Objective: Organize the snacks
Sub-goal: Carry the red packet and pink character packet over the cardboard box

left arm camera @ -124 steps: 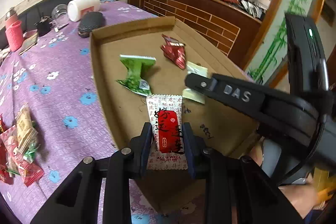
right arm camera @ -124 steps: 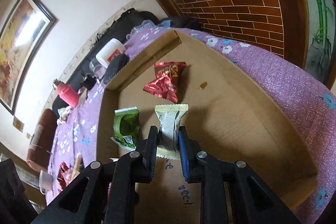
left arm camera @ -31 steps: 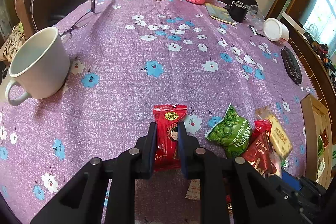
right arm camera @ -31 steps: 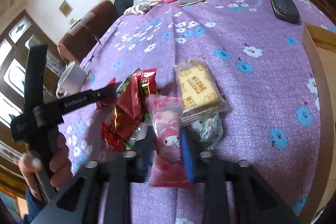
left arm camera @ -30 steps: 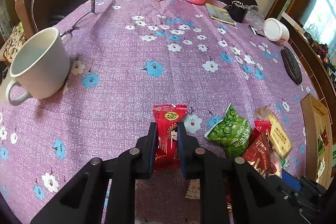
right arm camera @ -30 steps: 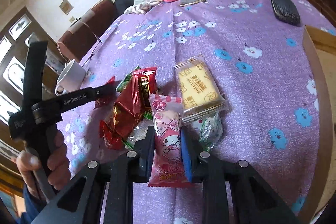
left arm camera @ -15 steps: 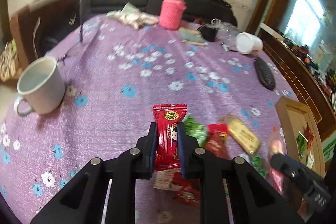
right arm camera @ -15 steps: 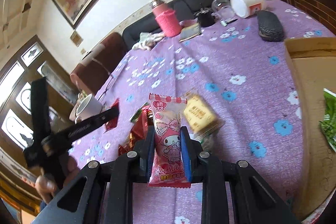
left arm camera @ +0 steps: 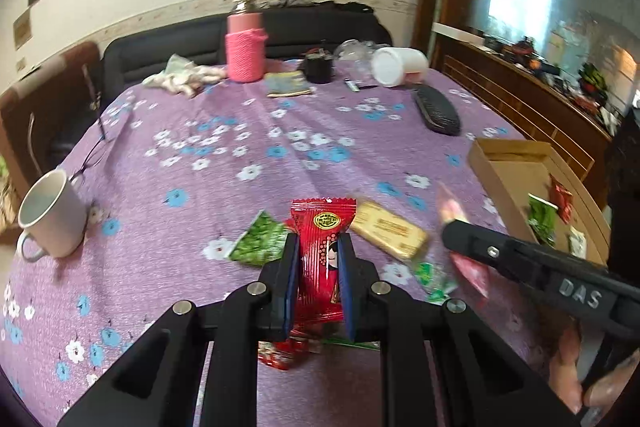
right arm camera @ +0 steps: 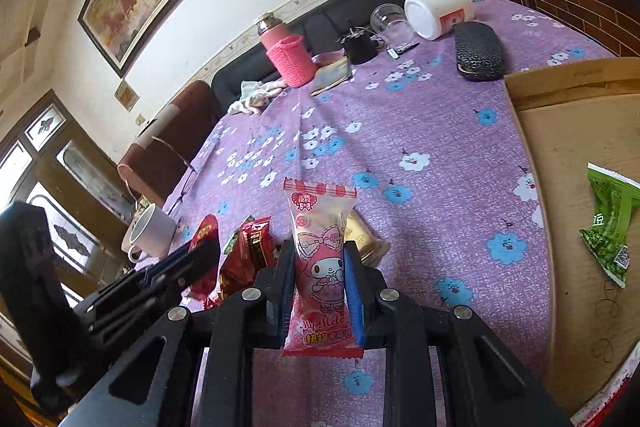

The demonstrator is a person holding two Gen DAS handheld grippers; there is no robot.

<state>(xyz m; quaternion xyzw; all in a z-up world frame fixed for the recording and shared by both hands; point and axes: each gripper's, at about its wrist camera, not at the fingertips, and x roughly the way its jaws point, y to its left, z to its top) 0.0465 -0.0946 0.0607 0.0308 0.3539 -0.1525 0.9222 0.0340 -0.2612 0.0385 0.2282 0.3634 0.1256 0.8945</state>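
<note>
My left gripper (left arm camera: 318,247) is shut on a red snack packet (left arm camera: 322,255) and holds it above the purple flowered tablecloth. My right gripper (right arm camera: 316,255) is shut on a pink My Melody snack packet (right arm camera: 320,263), also lifted. Below lie a green packet (left arm camera: 260,241), a yellow biscuit packet (left arm camera: 390,229) and red packets (right arm camera: 250,255). The cardboard tray (left arm camera: 508,163) stands at the right; it holds a green packet (right arm camera: 610,223) and a red one (left arm camera: 562,201). The right gripper shows in the left wrist view (left arm camera: 460,227), blurred.
A white mug (left arm camera: 50,215) stands at the left. At the far side are a pink bottle (left arm camera: 244,41), a white jar (left arm camera: 398,67) on its side, a black glasses case (left arm camera: 438,109), a black cup (left arm camera: 318,69) and a cloth (left arm camera: 182,79). Eyeglasses (left arm camera: 90,159) lie near the mug.
Both grippers have risen from the snack pile with their packets and swung right toward the tray. The tray now shows larger in both views.
</note>
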